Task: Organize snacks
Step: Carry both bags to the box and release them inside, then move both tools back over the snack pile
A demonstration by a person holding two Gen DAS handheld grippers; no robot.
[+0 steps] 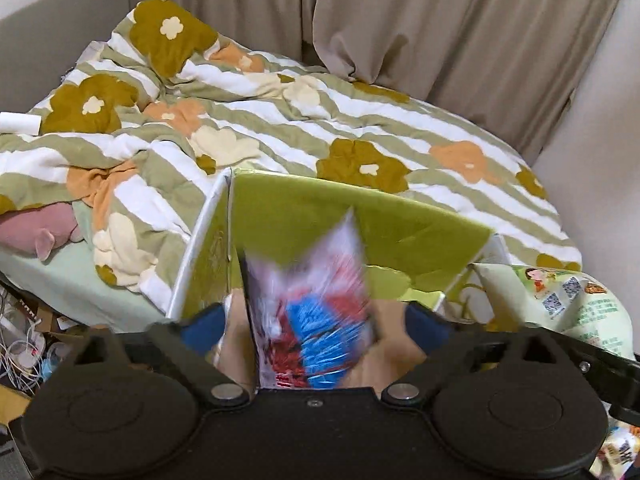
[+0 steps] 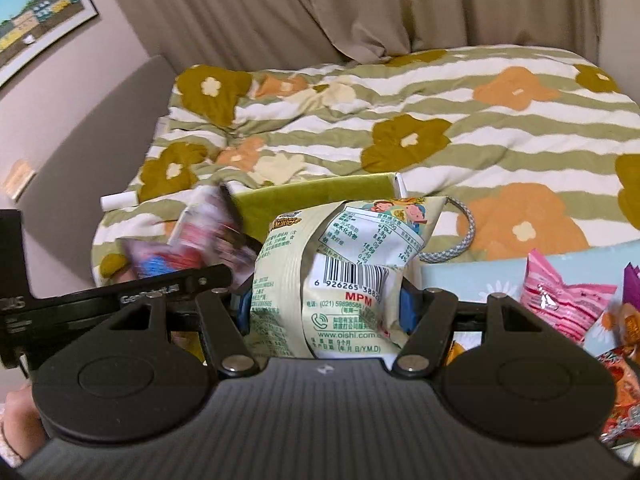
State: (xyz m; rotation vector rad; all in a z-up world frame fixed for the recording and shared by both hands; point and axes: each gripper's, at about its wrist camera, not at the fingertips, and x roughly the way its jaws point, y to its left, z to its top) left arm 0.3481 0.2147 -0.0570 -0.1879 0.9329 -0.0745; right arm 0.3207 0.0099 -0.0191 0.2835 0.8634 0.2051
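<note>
Floral quilt (image 1: pixel 280 120) behind green box (image 1: pixel 360 224); pink packet (image 2: pixel 560 304) beside.

The pale green snack bag (image 2: pixel 340 276) carries a barcode numbered "6 926265 3882", red "MPM", "(021) 59898588" and "www.oishi.com".

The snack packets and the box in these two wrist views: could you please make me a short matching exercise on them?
Things:
1. red and blue packet
2. pale green packet
3. pink packet
4. green box

States:
A. lying loose at the right
B. standing open on the bed
C. clamped in the right gripper
D. blurred, between the open fingers of the left gripper

Pairs: 1-D, 2-C, 3-A, 4-B
</note>
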